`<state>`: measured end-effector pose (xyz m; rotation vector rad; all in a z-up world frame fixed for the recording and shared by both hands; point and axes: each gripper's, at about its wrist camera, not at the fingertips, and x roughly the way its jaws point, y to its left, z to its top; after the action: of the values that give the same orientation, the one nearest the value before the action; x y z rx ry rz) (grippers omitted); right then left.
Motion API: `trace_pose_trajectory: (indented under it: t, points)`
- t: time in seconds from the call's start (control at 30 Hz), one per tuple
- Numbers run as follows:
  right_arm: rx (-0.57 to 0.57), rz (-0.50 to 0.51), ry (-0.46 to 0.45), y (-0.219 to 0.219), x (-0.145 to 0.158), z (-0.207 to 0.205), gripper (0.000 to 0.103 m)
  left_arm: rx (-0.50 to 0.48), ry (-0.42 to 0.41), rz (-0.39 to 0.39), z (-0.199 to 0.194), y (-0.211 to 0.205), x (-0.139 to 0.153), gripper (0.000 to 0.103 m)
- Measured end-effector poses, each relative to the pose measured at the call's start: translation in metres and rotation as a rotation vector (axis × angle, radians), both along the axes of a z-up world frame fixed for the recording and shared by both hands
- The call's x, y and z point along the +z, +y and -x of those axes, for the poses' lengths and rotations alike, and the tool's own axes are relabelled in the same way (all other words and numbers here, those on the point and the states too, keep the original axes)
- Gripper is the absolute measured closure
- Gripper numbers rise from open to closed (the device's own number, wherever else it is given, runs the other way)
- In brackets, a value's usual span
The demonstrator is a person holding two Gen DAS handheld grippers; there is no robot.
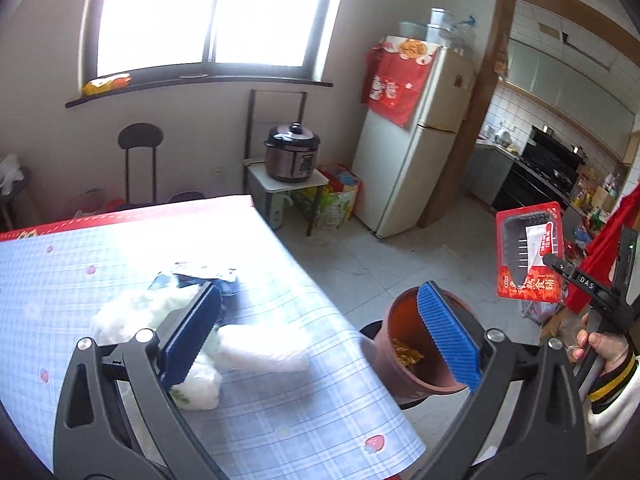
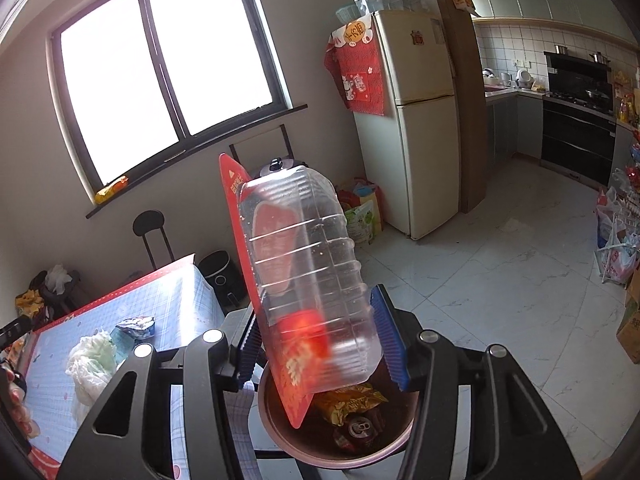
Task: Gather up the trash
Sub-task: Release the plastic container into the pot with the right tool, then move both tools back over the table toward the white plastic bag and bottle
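My right gripper (image 2: 320, 344) is shut on a clear plastic tray with a red printed card backing (image 2: 304, 264), held upright just above the brown trash bin (image 2: 280, 432); it also shows in the left wrist view (image 1: 530, 252). The bin holds a yellow wrapper (image 2: 348, 400) and a can (image 2: 360, 428). My left gripper (image 1: 320, 340) is open and empty over the table's right edge, with the bin (image 1: 404, 360) behind its right finger. White crumpled plastic bags (image 1: 256, 348) and a blue-silver wrapper (image 1: 196, 278) lie on the checked tablecloth (image 1: 280, 420).
A fridge (image 1: 412, 144) stands at the back right, a rice cooker (image 1: 292, 152) on a small stand beside it. A black chair (image 1: 140, 160) is under the window. Bags and boxes (image 2: 620, 248) line the floor at right.
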<state>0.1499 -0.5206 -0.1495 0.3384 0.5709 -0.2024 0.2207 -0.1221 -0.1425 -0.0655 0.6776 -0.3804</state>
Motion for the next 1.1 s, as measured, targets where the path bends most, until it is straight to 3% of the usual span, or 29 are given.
trace_pose_trajectory:
  t: [0.13,0.23,0.3,0.4,0.8,1.1]
  points:
    - [-0.002,0.017,-0.004,0.007,0.004,-0.011,0.046,0.118,0.027,0.026,0.012,0.053,-0.002,0.006]
    - [-0.029,0.023,-0.018,0.011,0.011,-0.013,0.030,0.180,0.035,0.016,0.022,0.081,-0.002,0.006]
    - [-0.053,0.039,-0.021,0.014,0.017,-0.012,0.014,0.206,0.033,0.015,0.027,0.094,0.000,0.006]
    - [-0.066,0.058,-0.010,0.023,0.023,-0.008,0.005,0.230,0.029,0.015,0.035,0.108,0.002,0.006]
    - [-0.038,0.021,0.212,0.043,-0.005,0.008,0.005,0.207,0.023,0.013,0.041,0.097,0.010,0.006]
    - [0.038,0.023,0.309,0.054,-0.034,0.023,0.005,0.203,0.051,0.016,0.056,0.074,-0.002,0.006]
